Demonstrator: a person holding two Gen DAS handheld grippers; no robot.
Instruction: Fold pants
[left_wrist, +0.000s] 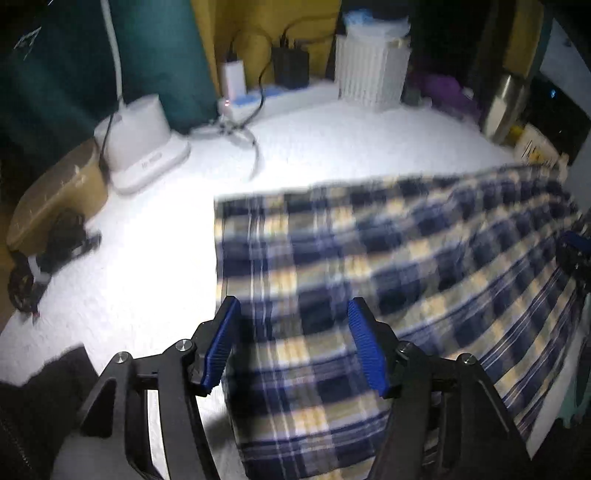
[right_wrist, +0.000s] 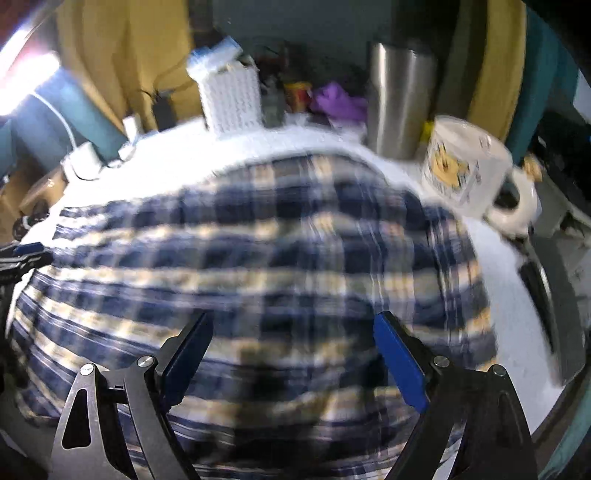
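Observation:
Blue, navy and cream plaid pants (left_wrist: 388, 266) lie spread across a white table (left_wrist: 147, 236). In the left wrist view my left gripper (left_wrist: 293, 314) is open, its blue pads apart just above the left end of the pants. In the right wrist view the pants (right_wrist: 258, 251) fill the middle, blurred. My right gripper (right_wrist: 295, 325) is open above them, with nothing between the pads. The right gripper's tip shows at the far right edge of the left wrist view (left_wrist: 574, 247), and the left gripper's at the left edge of the right wrist view (right_wrist: 22, 254).
A white lamp base (left_wrist: 144, 144), cables (left_wrist: 240, 129) and a power strip stand at the back left. A white ribbed container (left_wrist: 369, 70), a steel tumbler (right_wrist: 399, 99) and a white mug (right_wrist: 465, 166) stand at the back right. A tan box (left_wrist: 55, 192) sits at the left edge.

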